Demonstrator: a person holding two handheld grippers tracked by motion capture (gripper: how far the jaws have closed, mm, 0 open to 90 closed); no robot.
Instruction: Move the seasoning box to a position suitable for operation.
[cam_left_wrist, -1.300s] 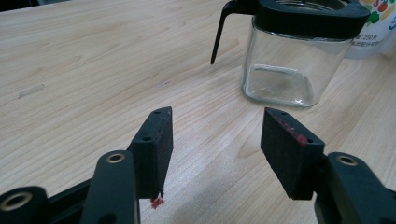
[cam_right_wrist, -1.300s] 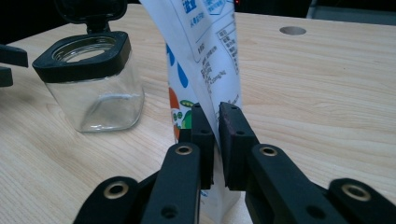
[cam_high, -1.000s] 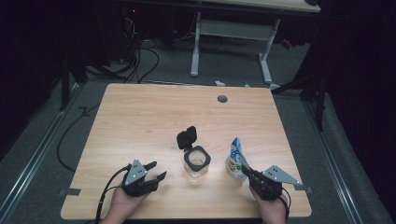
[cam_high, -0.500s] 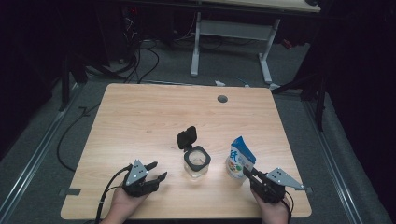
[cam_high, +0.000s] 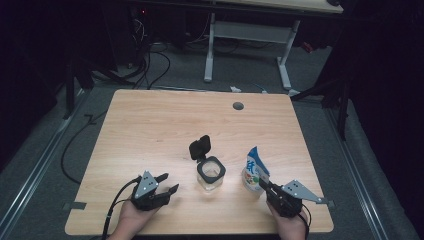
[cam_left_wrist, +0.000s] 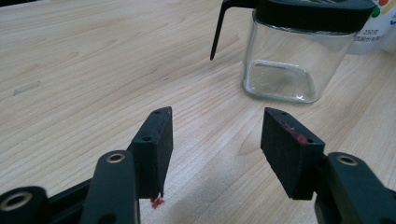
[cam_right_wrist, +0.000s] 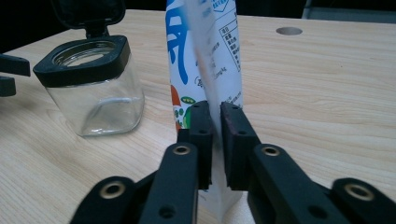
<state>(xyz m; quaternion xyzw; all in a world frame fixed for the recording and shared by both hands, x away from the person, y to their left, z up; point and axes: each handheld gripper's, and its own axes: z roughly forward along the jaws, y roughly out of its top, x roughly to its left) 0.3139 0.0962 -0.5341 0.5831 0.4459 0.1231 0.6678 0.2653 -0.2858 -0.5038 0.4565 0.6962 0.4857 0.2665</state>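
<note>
Two grippers sit at your near edge of the pale wooden worktop (cam_high: 150, 125). Your right gripper (cam_right_wrist: 215, 135) has its fingers clenched on the edge of a white printed pouch with blue lettering (cam_right_wrist: 205, 56), which stands upright near the worktop's front right. Your left gripper (cam_left_wrist: 215, 140) rests low with its fingers spread wide, grasping nothing. Between them stands a clear square glass jar (cam_high: 210, 175), its black hinged lid (cam_high: 199, 147) flipped open.
</note>
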